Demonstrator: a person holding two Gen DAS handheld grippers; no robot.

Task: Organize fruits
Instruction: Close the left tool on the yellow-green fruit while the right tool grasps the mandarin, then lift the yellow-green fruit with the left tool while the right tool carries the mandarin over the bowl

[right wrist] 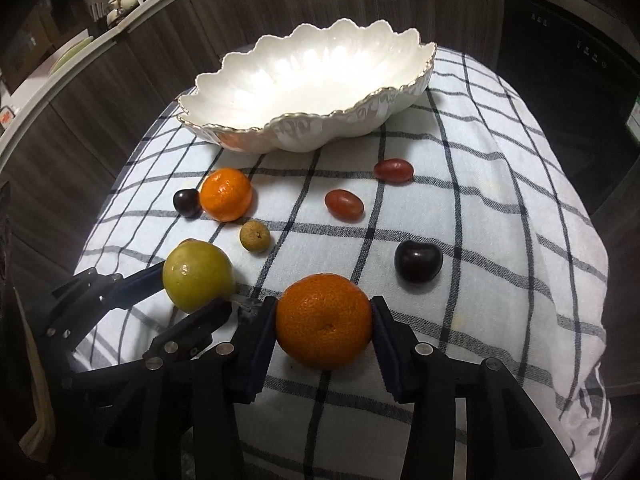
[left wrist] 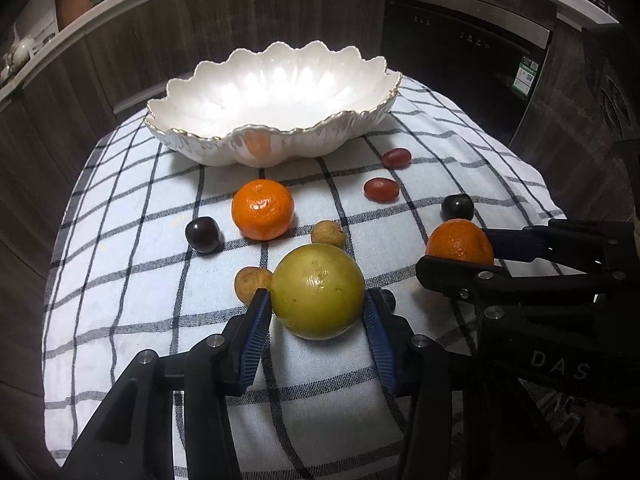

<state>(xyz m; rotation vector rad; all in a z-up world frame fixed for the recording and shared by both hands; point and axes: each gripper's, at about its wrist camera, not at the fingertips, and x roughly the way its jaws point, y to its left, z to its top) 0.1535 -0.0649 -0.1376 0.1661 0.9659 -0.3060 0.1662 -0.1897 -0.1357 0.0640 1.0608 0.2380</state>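
Note:
My left gripper [left wrist: 316,300] is shut on a yellow-green round fruit [left wrist: 318,291], which rests on the checked cloth. My right gripper [right wrist: 324,320] is shut on an orange mandarin [right wrist: 323,321], also on the cloth; it shows at the right of the left wrist view [left wrist: 460,242]. The green fruit shows in the right wrist view [right wrist: 197,276]. A white scalloped bowl [left wrist: 192,92] with a gold rim stands empty at the back. A second mandarin [left wrist: 262,209] lies in front of it.
Loose on the checked cloth [left wrist: 132,280]: two dark cherries [left wrist: 203,234] [left wrist: 457,207], two red grapes [left wrist: 381,189] [left wrist: 396,157], two brown longans [left wrist: 328,234] [left wrist: 252,282]. Dark cabinets and an oven [left wrist: 460,44] stand behind.

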